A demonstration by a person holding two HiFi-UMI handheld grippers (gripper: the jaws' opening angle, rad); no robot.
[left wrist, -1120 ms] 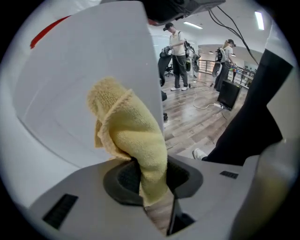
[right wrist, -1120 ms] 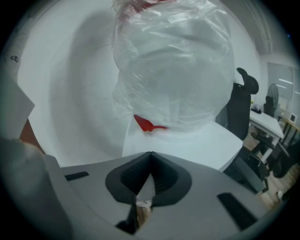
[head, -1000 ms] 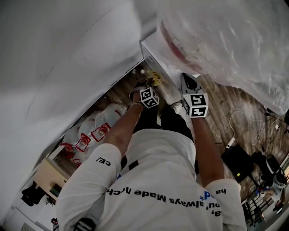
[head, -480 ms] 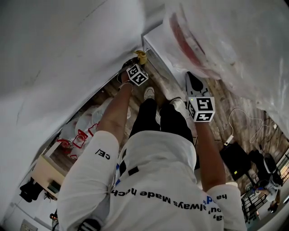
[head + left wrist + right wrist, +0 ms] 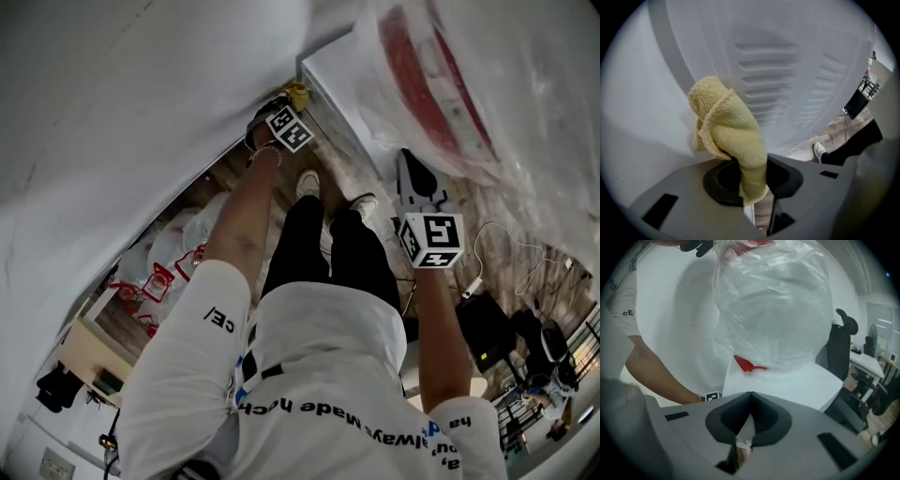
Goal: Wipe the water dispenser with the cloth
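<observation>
Wiping looked under way as the left gripper (image 5: 752, 180), jaws clamped on the lower end of the yellow cloth (image 5: 729, 129), held it at the louvred side of the white water dispenser (image 5: 787, 65); the next stroke would need the bunched end pressed to that surface and swept along. The cloth's long axis rose from the jaws, tip leaning left, while the right gripper (image 5: 749, 420), jaws closed on nothing, hung back.

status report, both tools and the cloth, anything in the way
Left tool shut on the cloth. Cloth at the vented side of the water dispenser, contact unclear. Right tool shut, empty, off to the side. Nothing between cloth and dispenser.
</observation>
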